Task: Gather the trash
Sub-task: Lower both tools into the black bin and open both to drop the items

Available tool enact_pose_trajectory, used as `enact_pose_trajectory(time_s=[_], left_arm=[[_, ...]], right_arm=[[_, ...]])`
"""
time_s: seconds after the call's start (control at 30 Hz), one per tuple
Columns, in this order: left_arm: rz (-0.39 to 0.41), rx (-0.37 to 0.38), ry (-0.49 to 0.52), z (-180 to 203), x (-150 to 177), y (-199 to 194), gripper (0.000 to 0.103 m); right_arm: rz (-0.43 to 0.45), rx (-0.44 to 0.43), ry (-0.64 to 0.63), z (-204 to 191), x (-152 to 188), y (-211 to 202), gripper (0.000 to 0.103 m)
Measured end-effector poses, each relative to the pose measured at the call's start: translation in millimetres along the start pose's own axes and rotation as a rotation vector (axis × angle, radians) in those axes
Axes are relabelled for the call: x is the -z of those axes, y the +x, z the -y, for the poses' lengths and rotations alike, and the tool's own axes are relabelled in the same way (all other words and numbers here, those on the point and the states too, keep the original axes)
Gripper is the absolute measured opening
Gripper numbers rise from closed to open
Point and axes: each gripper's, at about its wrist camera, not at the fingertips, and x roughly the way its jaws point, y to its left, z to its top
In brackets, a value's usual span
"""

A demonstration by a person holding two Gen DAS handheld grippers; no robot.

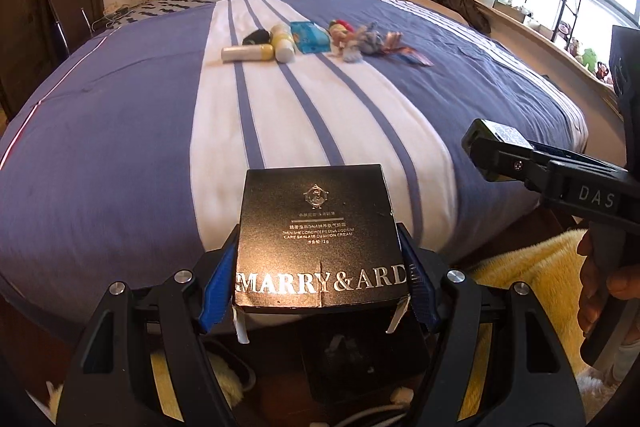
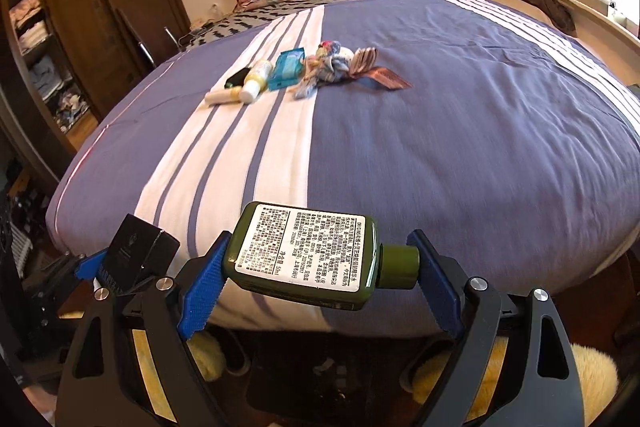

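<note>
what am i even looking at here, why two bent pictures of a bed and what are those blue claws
No robot here: a person carries a handheld two-finger gripper in each hand, and each has a wide-angle camera looking along its fingers, hence the bending. One picture is from the left gripper, which clamps a black box. The other is from the right gripper, which clamps a green bottle end to end. The blue parts are the finger pads. Farther off on the striped bed cover lie small bottles, a blue packet and crumpled wrappers, likely the trash to collect.
</note>
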Motion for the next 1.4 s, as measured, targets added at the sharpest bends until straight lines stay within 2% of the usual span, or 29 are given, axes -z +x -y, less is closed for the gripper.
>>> enact_pose_trajectory(time_s=[0.13,0.3,0.6,0.8,1.1,1.17,1.23,1.27,1.4], left_arm=[[-0.026,0.005,-0.003,6,24,-3,0.069],[-0.102,0.023,-0.026,9,58,10,0.069],[-0.299,0.046,-0.063,6,106,66,0.069],[-0.375,0.051,-0.068,7,121,93,0.069],[-0.432,0.057,-0.063,5,134,105,0.069],[-0.441,0.062,-0.070,2,135,109,0.073],[-0.440,0.058,-0.075,-1,135,111,0.084],[-0.439,0.057,-0.077,-1,135,111,0.085],[-0.430,0.048,-0.080,-3,131,108,0.088]], right_arm=[[-0.027,0.024,-0.024,-1,23,1,0.087],[-0.093,0.044,-0.045,2,51,15,0.087],[-0.243,0.047,-0.063,1,94,57,0.087],[-0.331,0.038,-0.052,4,110,87,0.087],[-0.392,0.025,-0.034,7,116,108,0.087],[-0.397,0.026,-0.035,4,120,108,0.087],[-0.399,0.028,-0.032,4,119,110,0.092],[-0.397,0.031,-0.033,4,119,110,0.095],[-0.382,0.040,-0.022,8,115,107,0.095]])
